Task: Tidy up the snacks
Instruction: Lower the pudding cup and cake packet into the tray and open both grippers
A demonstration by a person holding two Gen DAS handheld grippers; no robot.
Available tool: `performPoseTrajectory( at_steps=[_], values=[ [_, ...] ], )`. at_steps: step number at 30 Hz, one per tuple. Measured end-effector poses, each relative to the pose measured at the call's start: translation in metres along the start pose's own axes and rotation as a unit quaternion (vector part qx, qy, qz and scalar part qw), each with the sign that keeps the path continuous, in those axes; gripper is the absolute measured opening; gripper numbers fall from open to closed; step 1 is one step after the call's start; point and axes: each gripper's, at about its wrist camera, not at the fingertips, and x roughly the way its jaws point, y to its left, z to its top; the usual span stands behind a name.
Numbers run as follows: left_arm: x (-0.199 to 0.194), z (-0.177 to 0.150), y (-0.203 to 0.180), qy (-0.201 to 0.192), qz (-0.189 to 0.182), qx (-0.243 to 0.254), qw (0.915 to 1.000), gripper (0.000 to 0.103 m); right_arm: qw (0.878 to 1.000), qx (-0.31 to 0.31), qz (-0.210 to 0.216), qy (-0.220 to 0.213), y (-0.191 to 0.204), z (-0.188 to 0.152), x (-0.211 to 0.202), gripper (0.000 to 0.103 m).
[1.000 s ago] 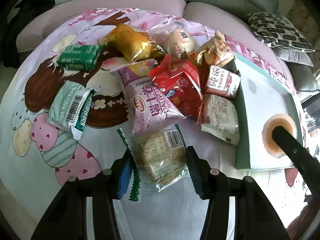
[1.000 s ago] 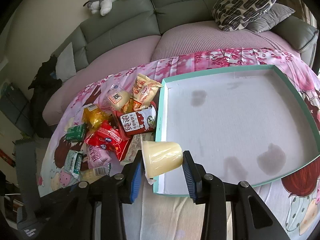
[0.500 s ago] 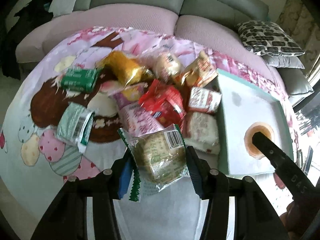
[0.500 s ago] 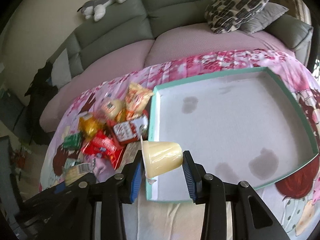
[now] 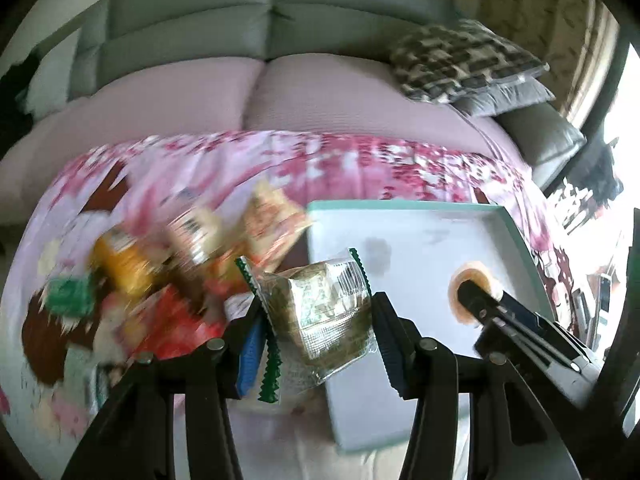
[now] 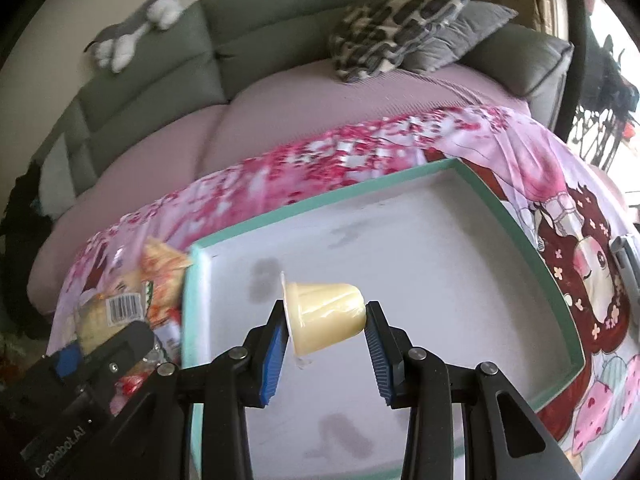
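Observation:
My left gripper (image 5: 318, 332) is shut on a clear cracker packet (image 5: 324, 312) with green zigzag edges, held above the left edge of a shallow teal-rimmed white tray (image 5: 404, 206). My right gripper (image 6: 326, 332) is shut on a pale yellow jelly cup (image 6: 324, 320) lying sideways, held over the tray (image 6: 320, 208). The jelly cup (image 5: 476, 292) and the right gripper show at the right of the left wrist view. A blurred pile of snack packets (image 5: 168, 272) lies left of the tray on the pink printed cloth.
The cloth (image 6: 360, 140) covers a surface in front of a grey sofa (image 6: 260, 32). Patterned cushions (image 6: 400, 16) and a plush toy (image 6: 136, 28) rest on the sofa. Snack packets (image 6: 132, 304) lie against the tray's left rim.
Both grippers have moved right and up with their snacks. The left one now holds the cracker packet at the tray's left edge; the right one holds the jelly cup further over the tray.

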Motion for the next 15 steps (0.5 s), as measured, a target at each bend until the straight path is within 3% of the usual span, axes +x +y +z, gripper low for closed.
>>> performPoseTrajectory(
  at_steps=[4,15],
  values=[
    [0.021,0.016,-0.019,0.0,-0.023,0.019,0.9996,0.053,1.0,0.009,-0.016,-0.003,-0.017,0.013,0.014,0.041],
    [0.081,0.041,-0.038,0.004,-0.028,0.023,0.9994,0.056,0.999,0.021,-0.033,-0.006,-0.045,0.026,0.044,0.041]
  ],
)
